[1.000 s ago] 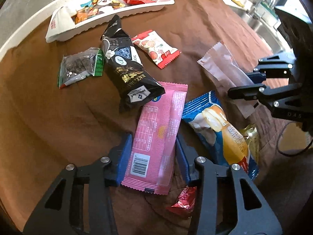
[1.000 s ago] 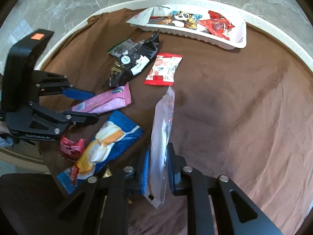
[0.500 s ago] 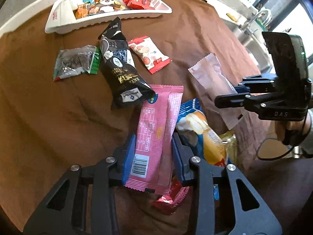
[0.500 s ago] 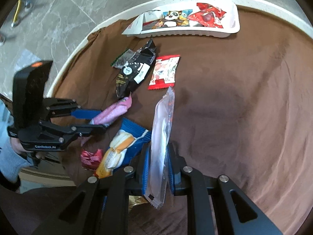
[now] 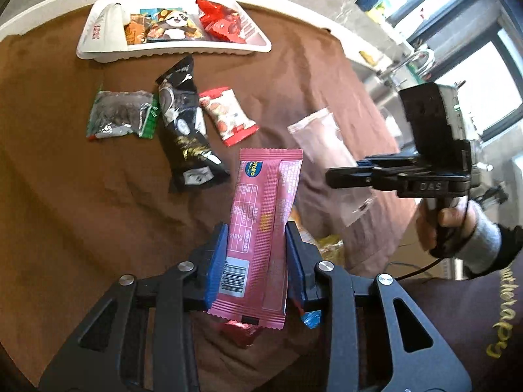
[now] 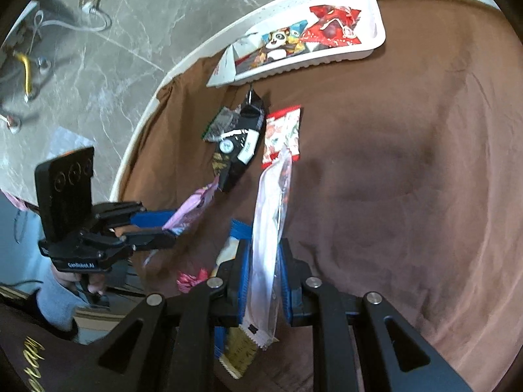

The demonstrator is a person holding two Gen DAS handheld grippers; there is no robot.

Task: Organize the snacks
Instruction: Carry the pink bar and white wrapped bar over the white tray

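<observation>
My left gripper [image 5: 256, 245] is shut on a pink snack bar [image 5: 261, 225] and holds it lifted above the brown cloth; it also shows in the right wrist view [image 6: 193, 205]. My right gripper [image 6: 264, 261] is shut on a pale translucent snack packet [image 6: 269, 225], also lifted; that packet shows in the left wrist view [image 5: 327, 150]. A white tray [image 5: 183, 53] at the far edge holds a panda packet [image 5: 170, 23] and a red packet [image 5: 219, 23]. A black packet [image 5: 184, 130], a red-and-white packet [image 5: 228, 116] and a clear green-edged packet [image 5: 121, 114] lie in front of it.
A blue-and-yellow packet [image 6: 228, 248], a gold packet [image 6: 238, 349] and a small red wrapper [image 5: 238, 331] lie near the table's front edge, partly hidden by the grippers. The round table's white rim [image 6: 143, 104] borders grey marble floor. A sink with a faucet [image 5: 415, 62] stands far right.
Both grippers have risen and pulled back, each lifting its packet off the cloth. The left gripper's jaws have closed onto the pink bar.
</observation>
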